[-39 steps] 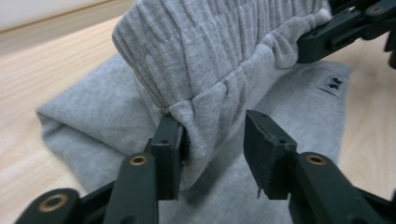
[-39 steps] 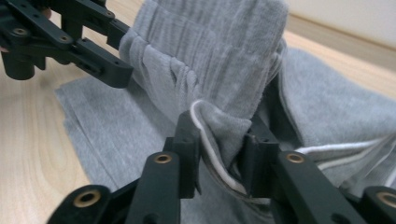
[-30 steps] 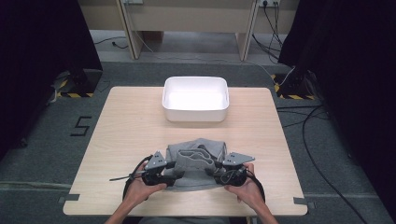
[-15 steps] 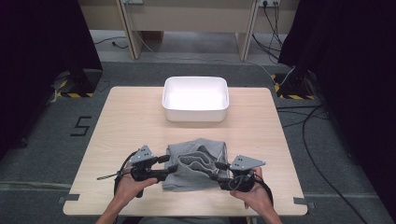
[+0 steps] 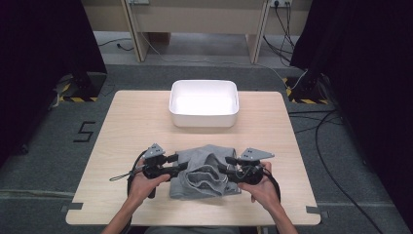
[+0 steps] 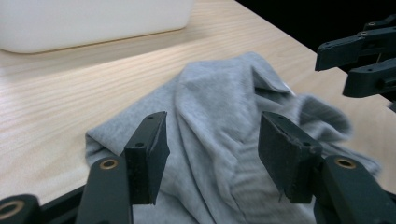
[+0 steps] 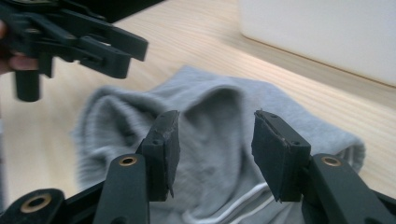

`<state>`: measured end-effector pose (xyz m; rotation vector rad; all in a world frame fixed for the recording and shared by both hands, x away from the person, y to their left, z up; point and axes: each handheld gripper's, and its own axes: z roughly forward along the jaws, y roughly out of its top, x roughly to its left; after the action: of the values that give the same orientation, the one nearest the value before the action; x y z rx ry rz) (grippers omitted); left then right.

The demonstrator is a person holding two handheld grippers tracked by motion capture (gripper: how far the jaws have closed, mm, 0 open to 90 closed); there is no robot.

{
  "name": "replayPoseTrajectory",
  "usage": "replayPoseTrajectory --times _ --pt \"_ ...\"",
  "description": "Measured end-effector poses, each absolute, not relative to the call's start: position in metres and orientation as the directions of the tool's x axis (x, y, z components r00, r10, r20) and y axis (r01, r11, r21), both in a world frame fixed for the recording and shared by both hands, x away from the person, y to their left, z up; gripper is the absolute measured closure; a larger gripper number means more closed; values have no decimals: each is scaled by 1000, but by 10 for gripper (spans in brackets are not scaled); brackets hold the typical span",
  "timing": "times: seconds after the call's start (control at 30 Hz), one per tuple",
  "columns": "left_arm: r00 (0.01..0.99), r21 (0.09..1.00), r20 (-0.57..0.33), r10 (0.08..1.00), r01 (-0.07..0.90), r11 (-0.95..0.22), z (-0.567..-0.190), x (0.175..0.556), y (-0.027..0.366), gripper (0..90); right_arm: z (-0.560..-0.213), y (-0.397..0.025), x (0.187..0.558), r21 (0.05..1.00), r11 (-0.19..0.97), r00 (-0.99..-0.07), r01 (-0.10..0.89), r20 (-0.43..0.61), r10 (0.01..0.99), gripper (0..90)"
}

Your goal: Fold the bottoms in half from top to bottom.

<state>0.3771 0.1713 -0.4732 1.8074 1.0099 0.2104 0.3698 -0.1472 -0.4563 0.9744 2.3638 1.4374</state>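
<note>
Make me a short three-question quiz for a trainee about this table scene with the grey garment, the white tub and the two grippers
1. True or false: the grey garment lies inside the white tub.
2. How do the jaws of the left gripper and the right gripper stand? A) both open, nothing clamped between them; B) both shut on the cloth; C) one open, one shut.
3. Fill in: the tub stands at the ____ edge of the wooden table, away from the person.

Key
1. False: it lies crumpled on the table near the person, apart from the tub.
2. A: each gripper view shows a gap between the pads, with cloth beyond them.
3. far
</note>
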Motion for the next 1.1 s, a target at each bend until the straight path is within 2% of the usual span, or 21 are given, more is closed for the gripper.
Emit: replayPoseTrajectory --times 0.23,0.57,0.7,1.1 --pt "658 820 -287 697 545 -177 -476 376 159 425 -467 -129 392 815 353 -767 460 166 619 529" --pt "751 820 -191 632 476 -317 -484 329 154 444 -474 -119 345 800 457 -846 389 114 520 567" --pt "762 798 -135 633 463 -387 -498 318 151 447 -485 -116 333 781 505 -845 367 54 532 575" --pt "769 766 -114 629 471 -437 -514 309 151 482 -499 -111 324 757 549 -845 355 9 534 585"
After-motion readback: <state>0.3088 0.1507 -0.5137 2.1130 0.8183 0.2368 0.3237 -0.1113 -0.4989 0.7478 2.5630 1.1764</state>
